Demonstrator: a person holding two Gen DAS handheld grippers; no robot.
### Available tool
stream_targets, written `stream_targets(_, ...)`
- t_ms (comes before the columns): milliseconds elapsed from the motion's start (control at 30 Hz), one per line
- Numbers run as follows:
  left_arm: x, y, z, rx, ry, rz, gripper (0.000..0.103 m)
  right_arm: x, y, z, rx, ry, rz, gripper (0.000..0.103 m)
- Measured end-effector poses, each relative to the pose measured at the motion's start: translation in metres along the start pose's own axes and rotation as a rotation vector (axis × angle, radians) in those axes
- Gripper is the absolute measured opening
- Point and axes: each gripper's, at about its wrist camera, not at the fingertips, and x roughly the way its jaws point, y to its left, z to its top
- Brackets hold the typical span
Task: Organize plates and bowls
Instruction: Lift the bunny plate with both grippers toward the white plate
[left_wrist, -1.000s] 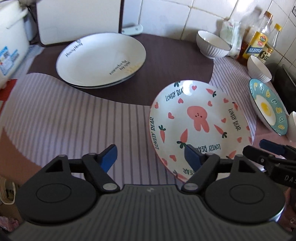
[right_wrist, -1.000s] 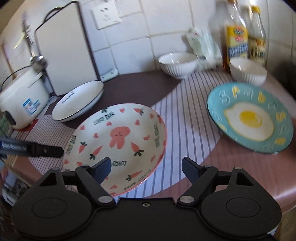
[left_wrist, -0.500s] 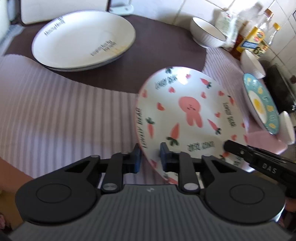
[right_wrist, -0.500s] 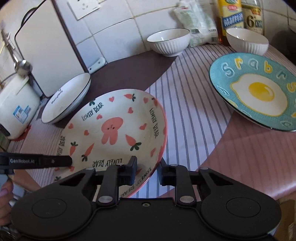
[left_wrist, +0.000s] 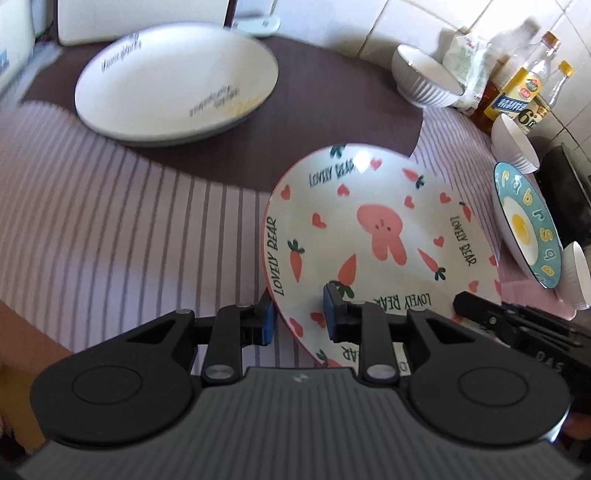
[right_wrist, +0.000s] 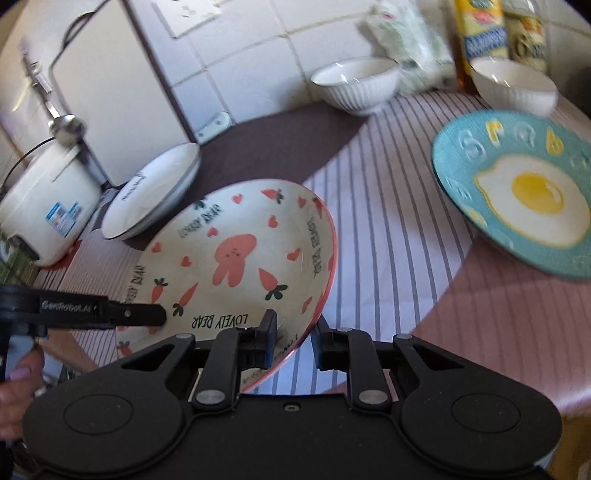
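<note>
A white rabbit-and-carrot plate (left_wrist: 380, 236) with a pink rim is held tilted above the striped mat; it also shows in the right wrist view (right_wrist: 236, 258). My left gripper (left_wrist: 297, 317) is shut on its near left rim. My right gripper (right_wrist: 293, 339) is shut on its near right rim. A stack of white plates (left_wrist: 177, 77) lies at the back left, also in the right wrist view (right_wrist: 151, 195). A blue fried-egg plate (right_wrist: 524, 192) lies to the right. Two white ribbed bowls (right_wrist: 354, 85) (right_wrist: 513, 86) stand at the back.
A white rice cooker (right_wrist: 44, 206) and a white cutting board (right_wrist: 110, 85) stand at the back left. Oil bottles (left_wrist: 524, 88) and a plastic bag (left_wrist: 465, 66) stand by the tiled wall. A dark pan (left_wrist: 565, 192) is at the far right.
One second ago both grippers were open beside the rabbit plate. They have closed on its rim and lifted it, tilted, off the mat.
</note>
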Motion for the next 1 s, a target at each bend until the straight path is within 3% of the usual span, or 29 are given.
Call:
stream_targets(100,-0.005,-0.012,0.003,0.084,-0.027,0.050,0.025,-0.002,0.004,0.002,-0.013,0.009,0.012,0.026)
stream_targets(467,-0.014,-0.016,0.033,0.095,-0.104,0.034,0.025,0.001,0.009,0.018,-0.059,-0.059,0.029,0.027)
stream_targets(800,0.019,-0.030,0.084,0.136,-0.104,-0.006,0.025,0.022,-0.010,0.062,-0.088,-0.117,-0.002,0.027)
stream_targets(1000,0.053,-0.033,0.102,0.111,-0.032,-0.033,0.025,0.042,-0.025,0.081,-0.088,-0.112,-0.059,0.027)
